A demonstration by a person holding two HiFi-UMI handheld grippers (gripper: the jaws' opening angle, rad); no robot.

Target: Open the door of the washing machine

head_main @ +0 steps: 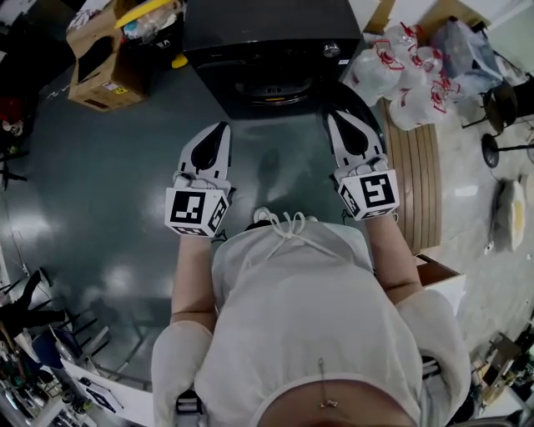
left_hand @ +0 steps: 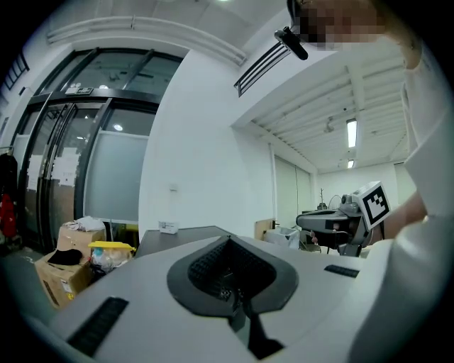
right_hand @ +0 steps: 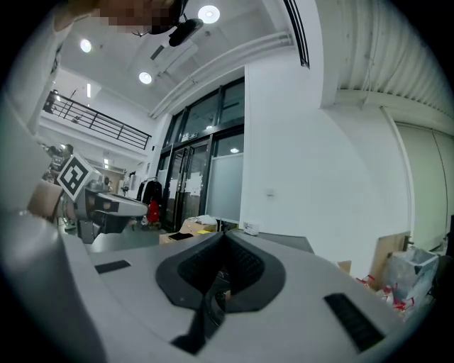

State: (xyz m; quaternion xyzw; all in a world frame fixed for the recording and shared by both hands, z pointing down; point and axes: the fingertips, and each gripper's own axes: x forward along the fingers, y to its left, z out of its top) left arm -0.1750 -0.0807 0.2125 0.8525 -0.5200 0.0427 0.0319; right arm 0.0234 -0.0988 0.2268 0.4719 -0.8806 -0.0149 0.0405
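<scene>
The black washing machine [head_main: 275, 42] stands at the top middle of the head view, its round front opening [head_main: 271, 87] facing me. A dark curved edge [head_main: 371, 113] juts from its front right, behind the right gripper; I cannot tell whether it is the swung-out door. Both grippers hang level in front of the machine, apart from it and holding nothing. The left gripper [head_main: 224, 129] is shut, jaws together [left_hand: 228, 244]. The right gripper [head_main: 331, 117] is shut too [right_hand: 223, 239]. The machine's flat top [left_hand: 177, 237] shows beyond the left jaws.
Cardboard boxes [head_main: 104, 58] and a yellow-lidded bin [head_main: 150, 17] stand left of the machine. White plastic bags [head_main: 400, 75] and a slatted wooden board [head_main: 417, 175] lie to its right. Black stands [head_main: 505, 108] are at the far right. Dark green floor [head_main: 100, 183] spreads to the left.
</scene>
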